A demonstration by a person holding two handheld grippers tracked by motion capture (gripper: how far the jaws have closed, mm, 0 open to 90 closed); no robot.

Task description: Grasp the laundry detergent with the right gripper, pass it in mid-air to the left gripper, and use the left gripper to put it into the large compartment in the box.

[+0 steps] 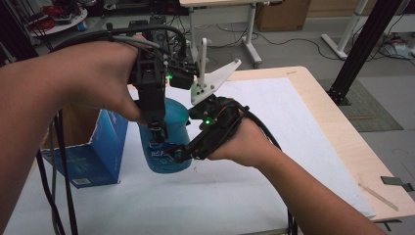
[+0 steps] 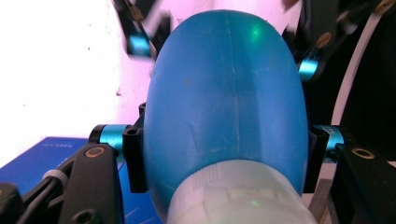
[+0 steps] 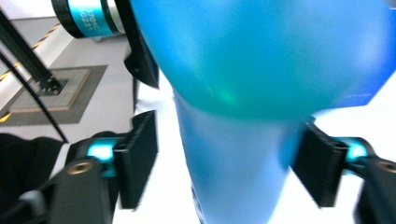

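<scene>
We have the blue translucent plastic bottle (image 1: pixel 169 142) upright on the white-covered bench (image 1: pixel 293 147), beside a blue cardboard box (image 1: pixel 98 152). Our left claw (image 1: pixel 157 132) clamps its rounded body; our right claw (image 1: pixel 178 154) brackets the lower part, jaws apart, not yet touching. Closing off-centre, we risk twisting or tipping it.

A smooth, glossy blue plastic bottle (image 1: pixel 166 147) stands beside a blue cardboard box (image 1: pixel 93 152) on the pale wood table's (image 1: pixel 337 147) matt white sheet (image 1: pixel 274 112).

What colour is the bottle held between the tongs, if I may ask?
Blue bottle; clearest in the left gripper view.
</scene>
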